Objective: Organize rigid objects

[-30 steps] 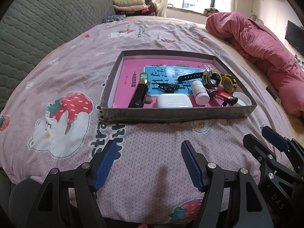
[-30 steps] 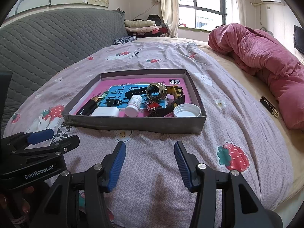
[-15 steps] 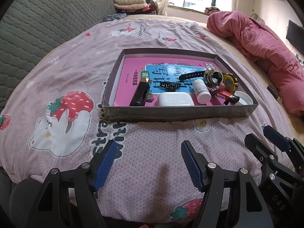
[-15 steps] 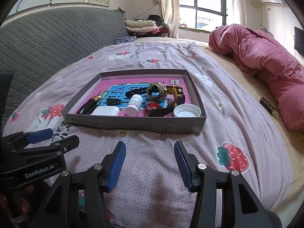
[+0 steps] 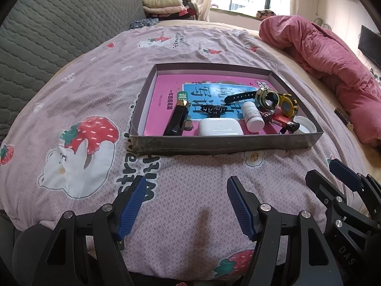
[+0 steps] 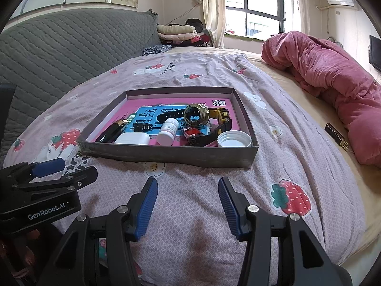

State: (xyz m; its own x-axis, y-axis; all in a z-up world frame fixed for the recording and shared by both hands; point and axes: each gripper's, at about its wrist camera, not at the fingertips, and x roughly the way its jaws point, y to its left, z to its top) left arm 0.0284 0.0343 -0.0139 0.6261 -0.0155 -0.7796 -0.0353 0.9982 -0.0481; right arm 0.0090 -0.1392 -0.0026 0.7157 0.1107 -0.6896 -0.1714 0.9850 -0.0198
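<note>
Shallow rectangular tray, grey card with thin upright walls, set on a bed covered by a soft pink sheet printed with strawberries and white bears. Tray floor lined by a glossy pink and blue booklet with printed characters.

Contents, mostly gathered along the near wall and the right half:
- Earbud case, white smooth plastic, rounded oblong, lying flat against the near wall.
- Pill bottle, white cylinder with a label, on its side just right of the case.
- Black slim bar with a gold tip, lying lengthwise left of the case.
- Small black claw clip, behind the case.
- Brass-coloured metal ring with a glass face, resting on a black perforated strap.
- Yellow round watch body, touching the ring's right side.
- Red and black lighter-shaped piece, between bottle and cap.
- White ribbed screw cap, open side up, in the near right corner.

Left gripper: black frame, blue ribbed pads, jaws spread wide with nothing between them, hovering over the sheet short of the tray. Right gripper: same build, jaws likewise apart and empty, beside it.

Rumpled pink quilt lies well right of the tray.
</note>
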